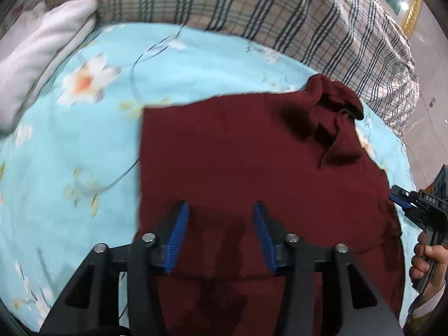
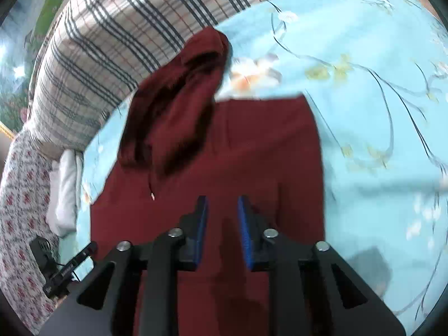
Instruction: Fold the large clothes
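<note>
left hand-held gripper (image 1: 221,218) released, empty | right hand-held gripper (image 2: 222,212) released, empty | risk: bunched hood (image 2: 179,106) probably unsettles maroon hoodie (image 1: 238,151) fold on bed (image 1: 84,128)

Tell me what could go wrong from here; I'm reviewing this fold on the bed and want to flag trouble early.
1. The hood lies bunched and skewed at the top of the maroon hoodie; folding over it may leave a lump.
2. Both tools, left and right, are open with nothing gripped; a shallow pinch could catch only one layer.
3. The drawstring hangs loose and could get trapped in the fold.
</note>
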The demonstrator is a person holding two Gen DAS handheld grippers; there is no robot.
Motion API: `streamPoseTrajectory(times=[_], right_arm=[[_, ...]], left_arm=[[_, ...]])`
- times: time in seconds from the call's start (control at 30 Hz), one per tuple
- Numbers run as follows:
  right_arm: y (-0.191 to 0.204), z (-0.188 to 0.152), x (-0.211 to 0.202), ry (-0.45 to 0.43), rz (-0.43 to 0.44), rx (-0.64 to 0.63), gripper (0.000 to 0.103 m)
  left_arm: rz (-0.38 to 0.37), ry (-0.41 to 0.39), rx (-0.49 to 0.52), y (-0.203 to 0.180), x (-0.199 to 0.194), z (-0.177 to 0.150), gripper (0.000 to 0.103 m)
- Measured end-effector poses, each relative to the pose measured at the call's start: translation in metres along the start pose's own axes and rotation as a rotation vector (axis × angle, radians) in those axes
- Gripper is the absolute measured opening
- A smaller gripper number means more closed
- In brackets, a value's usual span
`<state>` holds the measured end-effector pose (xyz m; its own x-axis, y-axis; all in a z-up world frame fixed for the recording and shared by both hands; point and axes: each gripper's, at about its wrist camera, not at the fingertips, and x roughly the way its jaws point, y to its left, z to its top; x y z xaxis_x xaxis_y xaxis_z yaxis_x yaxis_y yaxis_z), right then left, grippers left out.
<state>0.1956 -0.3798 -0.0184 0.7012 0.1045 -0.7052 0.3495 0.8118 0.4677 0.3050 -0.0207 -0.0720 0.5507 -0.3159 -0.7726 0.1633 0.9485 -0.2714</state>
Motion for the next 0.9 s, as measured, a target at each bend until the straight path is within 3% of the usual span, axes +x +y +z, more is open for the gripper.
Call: streamPoseTrajectory(times=[0.27,0.53,0.67,0.7,0.73,0.77,0.8,0.9], right_arm=[[0.000,0.078,0.037,-0.057,0.044,0.007,0.027],[-0.017,0.129,0.099,0.013,0.093,0.037,0.027],[-0.018,0.143,0.120,0.030,0.105,0.025,0.027],[-0.016,0.146,0.126,0.034,0.105,0.010,0.027],[-0.014,0.148,0.128,0.035,0.102,-0.001,0.026],[-0.012,0.149,0.129,0.032,0.094,-0.019,0.023],[-0.007,0.150,0.128,0.024,0.084,-0.043,0.007],[0.006,0.149,0.112,-0.020,0.065,-0.103,0.004]], left_arm=[[-0.015,-0.048,0.165,-0.088,0.033,0.098,0.081],[-0.034,-0.019,0.274,-0.164,0.123,0.196,0.081],[-0.018,0.048,0.355,-0.190,0.172,0.218,0.081],[-0.002,0.055,0.373,-0.192,0.181,0.219,0.078],[0.013,0.057,0.394,-0.194,0.190,0.221,0.059],[0.012,0.067,0.415,-0.195,0.199,0.222,0.021],[-0.010,0.094,0.418,-0.193,0.206,0.222,0.004],[-0.056,0.047,0.379,-0.180,0.197,0.223,0.006]])
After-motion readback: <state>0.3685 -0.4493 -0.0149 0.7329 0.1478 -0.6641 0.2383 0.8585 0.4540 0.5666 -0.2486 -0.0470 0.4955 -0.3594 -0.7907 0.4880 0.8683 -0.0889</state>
